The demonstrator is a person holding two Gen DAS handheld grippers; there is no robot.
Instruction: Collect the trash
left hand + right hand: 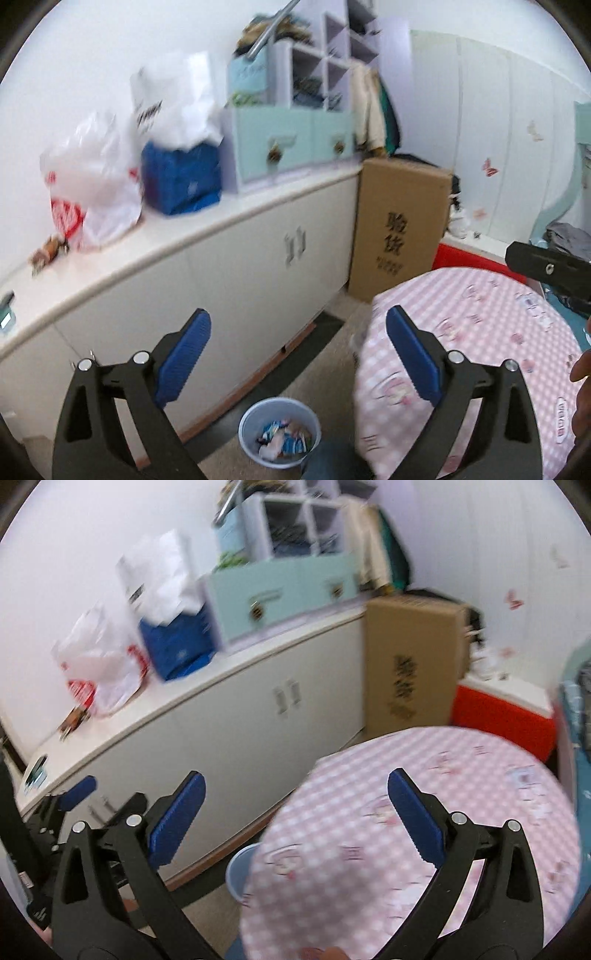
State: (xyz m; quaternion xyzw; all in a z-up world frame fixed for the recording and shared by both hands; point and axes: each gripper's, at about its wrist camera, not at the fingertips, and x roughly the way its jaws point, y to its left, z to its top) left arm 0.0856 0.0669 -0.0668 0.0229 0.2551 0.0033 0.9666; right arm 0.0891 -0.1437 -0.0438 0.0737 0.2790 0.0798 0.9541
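Two grippers, the left gripper (298, 354) and the right gripper (295, 818), stand with blue pads spread wide and nothing between them. Below the left one a pale blue wastebasket (279, 432) on the floor holds crumpled wrappers (284, 437); in the right view the pink checked tablecloth (424, 812) hides most of it. Dark characters on the cardboard box (397, 229) and red print on the plastic bag (92, 184) are too blurred to read.

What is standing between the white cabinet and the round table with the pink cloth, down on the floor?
In the left wrist view, a light blue bin with wrappers inside stands on the floor between the white cabinet and the round table.
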